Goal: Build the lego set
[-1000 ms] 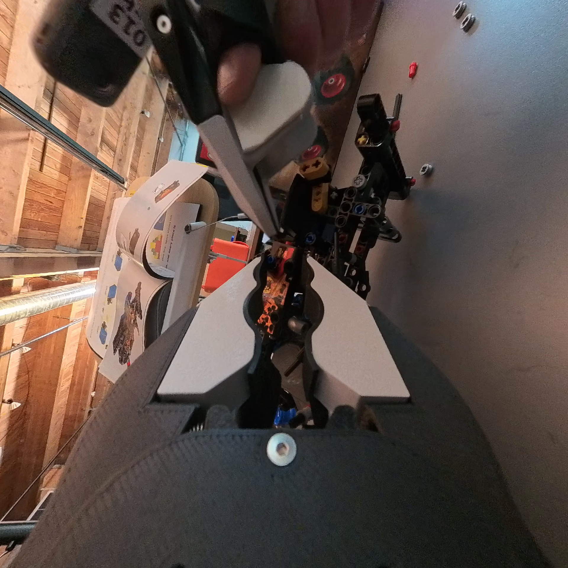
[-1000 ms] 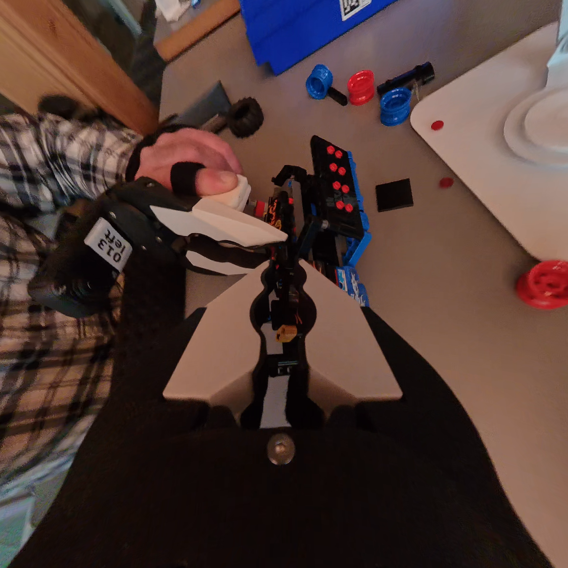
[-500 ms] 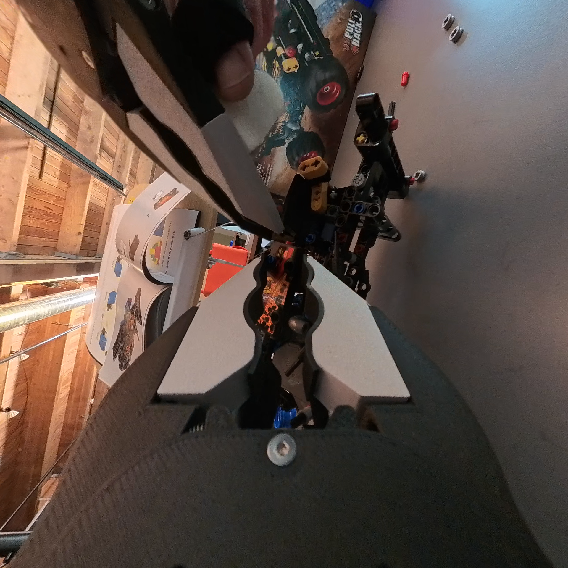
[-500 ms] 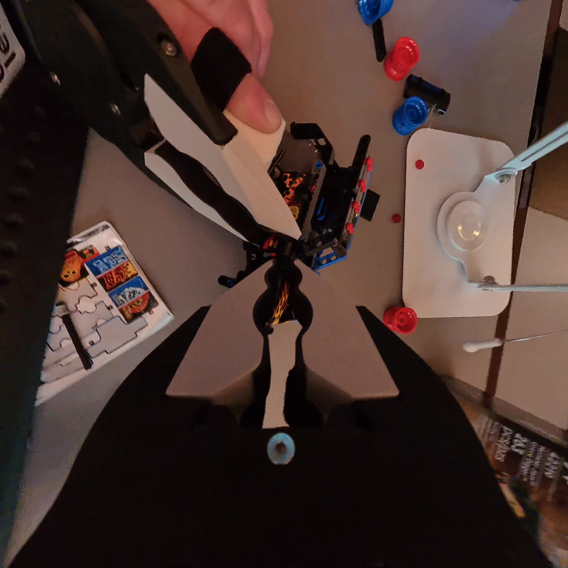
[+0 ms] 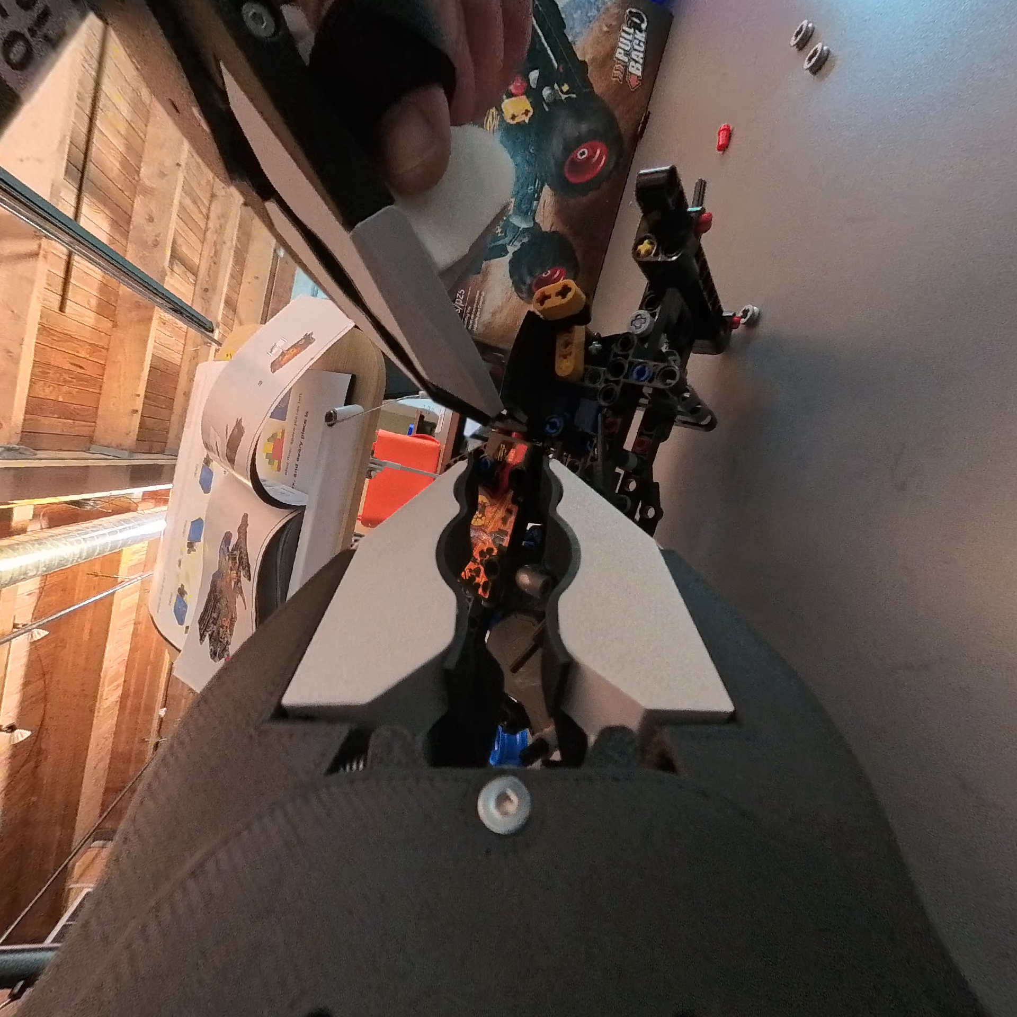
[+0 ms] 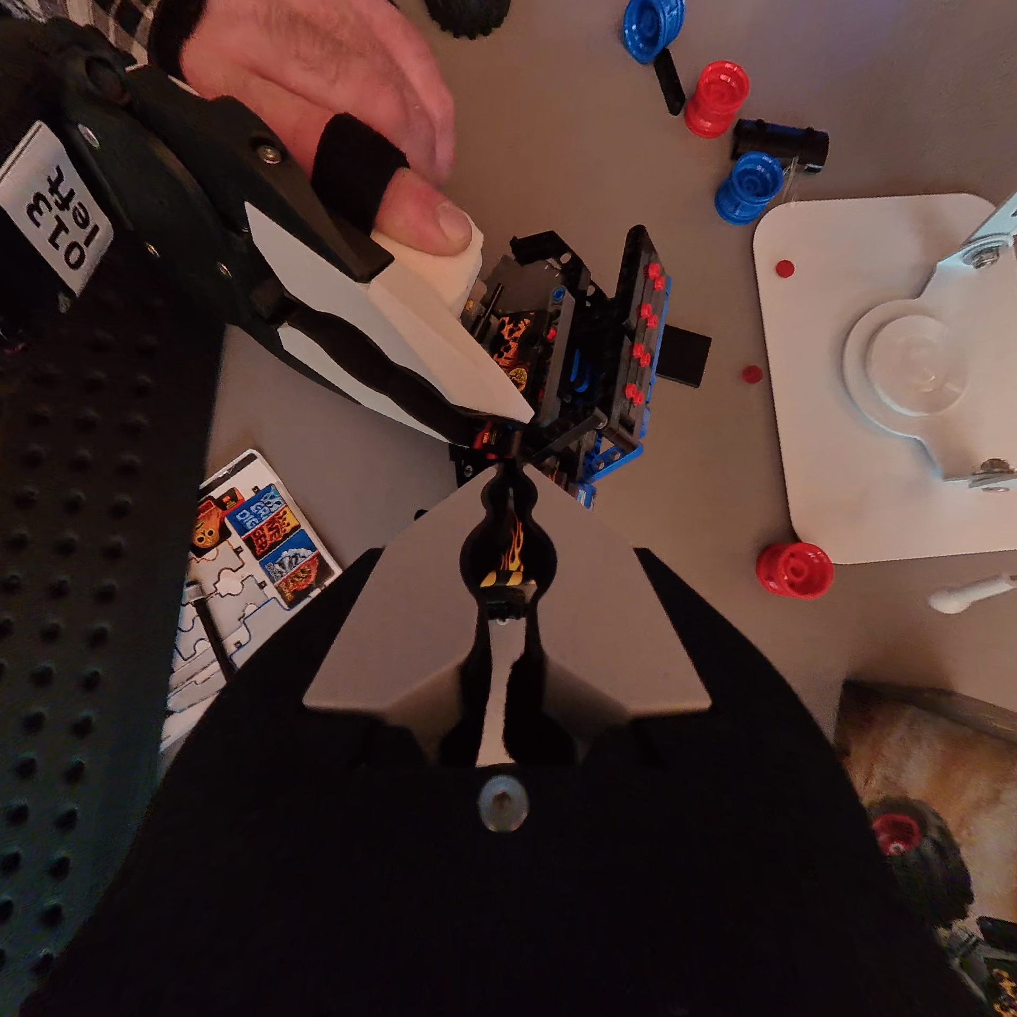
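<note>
Gripping the half-built truck chassis (image 5: 622, 396) above the grey table (image 5: 880, 495), my left gripper (image 5: 509, 468) was clamped on its flame-stickered side, while my right gripper (image 6: 509, 473) pinched a flame-printed panel (image 6: 512, 556) at the model's edge. Much remained, by my judgement: red wheels (image 6: 795, 569), blue wheels (image 6: 748, 187) and a tyre (image 6: 468, 14) lay loose, and the sticker sheet (image 6: 247, 556) was part used.
</note>
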Motion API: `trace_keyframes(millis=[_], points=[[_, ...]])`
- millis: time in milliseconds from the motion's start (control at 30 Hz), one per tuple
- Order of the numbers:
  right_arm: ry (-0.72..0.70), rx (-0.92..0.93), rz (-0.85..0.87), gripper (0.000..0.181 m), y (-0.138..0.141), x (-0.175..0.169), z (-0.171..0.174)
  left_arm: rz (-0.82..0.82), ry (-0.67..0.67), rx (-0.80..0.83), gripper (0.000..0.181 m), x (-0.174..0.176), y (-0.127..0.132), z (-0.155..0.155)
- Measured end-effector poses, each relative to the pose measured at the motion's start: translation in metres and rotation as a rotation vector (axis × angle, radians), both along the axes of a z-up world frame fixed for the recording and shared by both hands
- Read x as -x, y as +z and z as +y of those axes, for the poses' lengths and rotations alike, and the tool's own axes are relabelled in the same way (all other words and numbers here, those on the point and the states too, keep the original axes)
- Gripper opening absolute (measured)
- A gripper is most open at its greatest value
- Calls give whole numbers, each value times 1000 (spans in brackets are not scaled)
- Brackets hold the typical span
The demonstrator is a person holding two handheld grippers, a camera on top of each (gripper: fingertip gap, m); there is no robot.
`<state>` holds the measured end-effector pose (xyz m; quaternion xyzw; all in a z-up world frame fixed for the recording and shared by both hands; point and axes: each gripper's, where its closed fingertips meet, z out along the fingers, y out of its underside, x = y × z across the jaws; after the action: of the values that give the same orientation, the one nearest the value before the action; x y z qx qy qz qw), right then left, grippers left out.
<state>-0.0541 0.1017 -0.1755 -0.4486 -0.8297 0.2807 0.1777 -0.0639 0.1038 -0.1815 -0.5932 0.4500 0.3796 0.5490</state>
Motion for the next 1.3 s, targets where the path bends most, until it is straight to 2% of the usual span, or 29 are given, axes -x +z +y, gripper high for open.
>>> trace_keyframes(millis=[367, 567, 833, 900, 967, 1133, 1300], points=[[-100, 137, 35, 0, 0, 2, 2, -26, 20, 17, 20, 0, 0, 2], [-123, 236, 24, 0, 0, 2, 3, 27, 33, -5, 20, 1, -1, 4], [-140, 276, 72, 0, 4, 2, 5, 3, 18, 2, 21, 0, -1, 7], [-124, 219, 98, 9, 5, 1, 4, -11, 18, 14, 21, -1, 0, 9], [-117, 81, 93, 24, -1, -2, 9, -19, 13, 21, 21, -1, 0, 10], [-107, -232, 124, 12, -9, -3, 14, -39, 14, 35, 21, -1, 1, 11], [-96, -314, 178, 7, -10, -3, 16, -32, 7, 35, 20, -3, 0, 11]])
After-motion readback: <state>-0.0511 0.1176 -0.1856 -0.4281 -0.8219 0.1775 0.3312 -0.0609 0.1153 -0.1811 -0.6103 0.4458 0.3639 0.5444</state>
